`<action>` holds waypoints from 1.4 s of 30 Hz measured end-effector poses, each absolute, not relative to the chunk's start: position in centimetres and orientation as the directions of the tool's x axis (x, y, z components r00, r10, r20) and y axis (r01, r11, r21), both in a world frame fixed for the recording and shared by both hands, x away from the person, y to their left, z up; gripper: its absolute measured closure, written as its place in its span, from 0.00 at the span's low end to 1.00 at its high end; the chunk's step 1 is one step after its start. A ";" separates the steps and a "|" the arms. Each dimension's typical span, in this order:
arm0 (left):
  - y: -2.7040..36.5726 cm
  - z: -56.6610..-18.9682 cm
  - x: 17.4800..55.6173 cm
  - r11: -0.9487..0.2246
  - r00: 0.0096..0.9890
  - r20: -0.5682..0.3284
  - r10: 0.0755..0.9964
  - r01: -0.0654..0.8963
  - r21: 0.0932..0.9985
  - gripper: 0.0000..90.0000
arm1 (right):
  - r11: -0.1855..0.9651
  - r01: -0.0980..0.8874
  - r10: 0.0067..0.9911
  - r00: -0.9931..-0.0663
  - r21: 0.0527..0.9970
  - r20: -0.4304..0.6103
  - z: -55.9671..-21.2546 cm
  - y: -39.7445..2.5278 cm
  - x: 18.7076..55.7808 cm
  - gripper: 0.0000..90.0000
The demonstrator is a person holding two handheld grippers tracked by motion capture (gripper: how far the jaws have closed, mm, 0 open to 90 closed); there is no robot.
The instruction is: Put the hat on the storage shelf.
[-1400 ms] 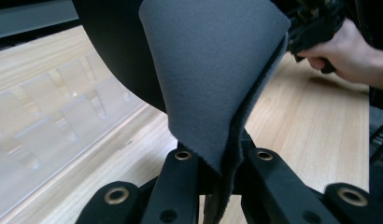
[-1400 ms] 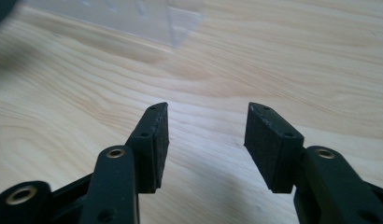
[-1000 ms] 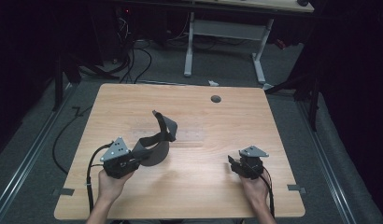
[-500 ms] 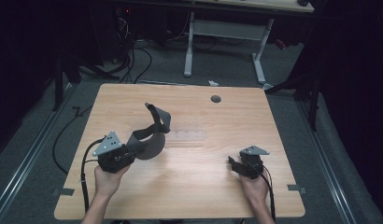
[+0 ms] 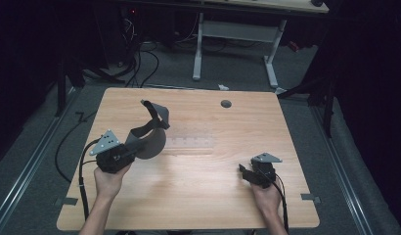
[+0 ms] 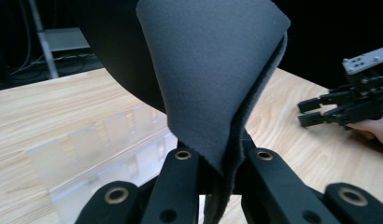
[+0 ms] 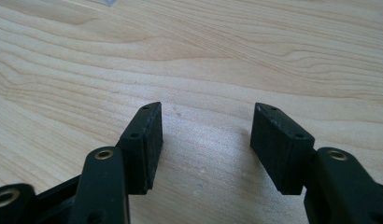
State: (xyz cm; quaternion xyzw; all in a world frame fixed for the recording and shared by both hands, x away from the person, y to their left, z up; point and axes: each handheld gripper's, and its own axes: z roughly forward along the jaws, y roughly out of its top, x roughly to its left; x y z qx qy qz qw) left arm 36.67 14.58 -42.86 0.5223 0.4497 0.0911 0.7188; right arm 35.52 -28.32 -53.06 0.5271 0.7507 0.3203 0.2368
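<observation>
High view shows my left tool [image 5: 132, 151] clamping the grey felt piece [image 5: 150, 134] above the worktop's [image 5: 198, 196] left side; right tool [image 5: 246, 174] gapes empty near the right edge; the thin pinch might slip, dropping it.

The desk [image 5: 198, 196] is being viewed whole from a fixed high camera on the person's side, angled forward and down, with floor and a second table frame beyond being taken in. The left gripper view is being shot close along the left hand-held gripper [image 6: 217, 182], facing across the desktop toward the right hand-held gripper [image 6: 341, 107], which is also being seen in the high view [image 5: 248, 175]. The right gripper view is being shot very near the wood, low and pitched down. The desktop is being shared by all three.
</observation>
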 end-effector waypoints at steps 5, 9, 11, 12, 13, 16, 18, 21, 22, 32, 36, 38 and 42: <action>15.0 -42.8 37.1 0.450 0.567 -0.558 0.606 0.335 0.828 0.96 | 0.239 0.640 0.943 -0.333 0.731 -0.017 -53.1 -28.3 35.5 0.49; 15.1 -42.6 37.5 0.451 0.560 -0.558 0.612 0.332 0.828 0.96 | 0.239 0.640 0.943 -0.333 0.731 -0.016 -53.1 -28.3 35.5 0.49; 15.1 -42.4 37.7 0.443 0.562 -0.549 0.619 0.327 0.835 0.96 | 0.240 0.639 0.942 -0.334 0.731 -0.018 -53.1 -28.3 35.5 0.49; 15.1 -42.3 37.8 0.437 0.563 -0.543 0.623 0.326 0.839 0.96 | 0.239 0.640 0.943 -0.333 0.730 -0.016 -53.1 -28.3 35.5 0.49; 15.1 -42.2 37.9 0.433 0.561 -0.537 0.631 0.320 0.843 0.96 | 0.240 0.639 0.942 -0.334 0.731 -0.017 -53.1 -28.3 35.5 0.49; 15.2 -42.0 38.3 0.421 0.554 -0.524 0.647 0.313 0.851 0.96 | 0.242 0.638 0.942 -0.335 0.731 -0.019 -53.1 -28.3 35.5 0.48; 15.4 -41.9 38.5 0.423 0.548 -0.521 0.654 0.307 0.853 0.96 | 0.242 0.638 0.942 -0.335 0.731 -0.019 -53.1 -28.3 35.5 0.48; 15.8 -41.6 39.0 0.422 0.540 -0.515 0.666 0.297 0.857 0.96 | 0.242 0.638 0.942 -0.335 0.731 -0.019 -53.1 -28.3 35.5 0.48; 15.9 -41.6 39.1 0.427 0.535 -0.516 0.669 0.292 0.856 0.96 | 0.242 0.638 0.942 -0.335 0.731 -0.020 -53.1 -28.3 35.5 0.48; 16.5 -42.1 40.3 0.421 0.486 -0.498 0.718 0.267 0.867 0.96 | 0.242 0.638 0.942 -0.335 0.731 -0.020 -53.1 -28.3 35.5 0.48; 16.4 -42.5 40.7 0.398 0.473 -0.470 0.745 0.251 0.882 0.96 | 0.247 0.637 0.940 -0.341 0.730 -0.020 -53.1 -28.2 35.5 0.47; 16.5 -42.7 40.9 0.394 0.464 -0.466 0.753 0.250 0.885 0.96 | 0.249 0.636 0.939 -0.342 0.730 -0.022 -53.1 -28.2 35.6 0.46; 16.6 -43.1 41.4 0.375 0.446 -0.448 0.775 0.246 0.894 0.96 | 0.249 0.637 0.940 -0.342 0.730 -0.022 -53.1 -28.2 35.6 0.46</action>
